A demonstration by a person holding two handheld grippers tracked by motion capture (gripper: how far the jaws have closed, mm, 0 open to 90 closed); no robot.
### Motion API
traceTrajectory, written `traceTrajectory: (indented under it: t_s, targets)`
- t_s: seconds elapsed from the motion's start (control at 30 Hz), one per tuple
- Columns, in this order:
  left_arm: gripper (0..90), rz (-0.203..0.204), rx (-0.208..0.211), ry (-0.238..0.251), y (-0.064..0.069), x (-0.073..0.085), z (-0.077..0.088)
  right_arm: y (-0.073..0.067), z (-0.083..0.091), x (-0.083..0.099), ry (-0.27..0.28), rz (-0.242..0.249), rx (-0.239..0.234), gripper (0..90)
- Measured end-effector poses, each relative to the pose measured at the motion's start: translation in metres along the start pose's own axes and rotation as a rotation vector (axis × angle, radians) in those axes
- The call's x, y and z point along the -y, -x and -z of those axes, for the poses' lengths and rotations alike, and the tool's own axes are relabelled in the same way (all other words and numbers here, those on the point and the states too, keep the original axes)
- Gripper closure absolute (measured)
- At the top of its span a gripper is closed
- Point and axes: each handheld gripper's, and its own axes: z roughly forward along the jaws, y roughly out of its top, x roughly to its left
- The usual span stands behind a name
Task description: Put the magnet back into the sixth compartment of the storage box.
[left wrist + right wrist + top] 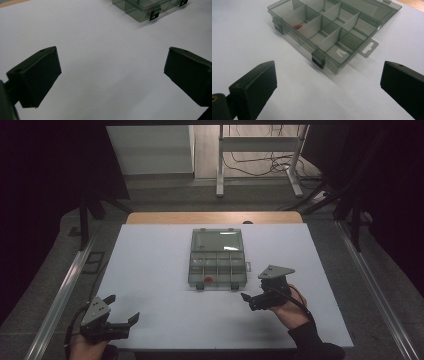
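Two claws sit over the white counter point(165, 270), each held in a person's hand, and both are spread wide with nothing between their jaws. The left claw point(122, 312) is near the counter's front left corner, well apart from everything else; in the left gripper view point(112, 72) its two black jaws frame only bare white surface, with a corner of the organizer box point(142, 10) far off at the top. The right claw point(246, 298) hovers just in front of the box's front right corner, close to it but not touching, its grey three-cornered plate point(275, 271) on top. In the right gripper view point(327, 80) the jaws stand far apart on either side of bare counter, with the box point(329, 30) lying just beyond them. The clear grey organizer box point(217, 267) rests near the middle of the counter, its lid point(217, 240) folded back flat behind it. Its tray is split by dividers into small compartments, and a small red object point(208, 280) lies in a front compartment left of centre; its exact shape is too small to tell.
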Motion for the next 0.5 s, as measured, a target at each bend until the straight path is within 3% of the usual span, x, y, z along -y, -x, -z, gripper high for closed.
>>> traceTrajectory:
  t_s: [0.5]
  targets:
    - [1.5, -0.001, -0.001, 0.0, 0.0, 0.0, 0.0, 0.002, 0.012, 0.01, 0.022, -0.012, 0.017, 0.8]
